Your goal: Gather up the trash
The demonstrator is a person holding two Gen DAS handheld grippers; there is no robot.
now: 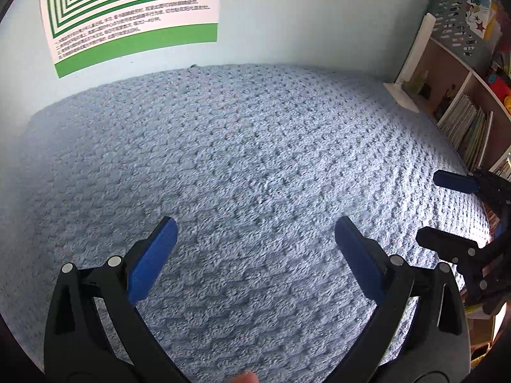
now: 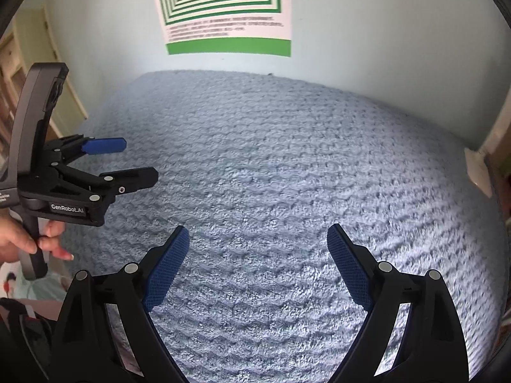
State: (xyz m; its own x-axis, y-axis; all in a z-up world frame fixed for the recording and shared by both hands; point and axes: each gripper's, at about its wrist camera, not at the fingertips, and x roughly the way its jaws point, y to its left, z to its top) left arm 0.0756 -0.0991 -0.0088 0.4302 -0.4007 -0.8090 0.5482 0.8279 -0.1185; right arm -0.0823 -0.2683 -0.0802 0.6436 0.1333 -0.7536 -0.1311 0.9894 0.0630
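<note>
No trash shows in either view. My left gripper [image 1: 255,233] is open and empty above a light blue textured blanket [image 1: 239,159]. It also shows from the side in the right wrist view [image 2: 137,159], open, at the left. My right gripper [image 2: 258,242] is open and empty above the same blanket [image 2: 271,166]. It shows at the right edge of the left wrist view [image 1: 431,207], open.
A pale wall with a green-and-white striped poster [image 1: 127,9] stands behind the blanket. A bookshelf [image 1: 463,102] with books and a grey basket is at the right. A white stand [image 1: 405,86] is at its corner. A wooden door frame [image 2: 38,73] is at the left.
</note>
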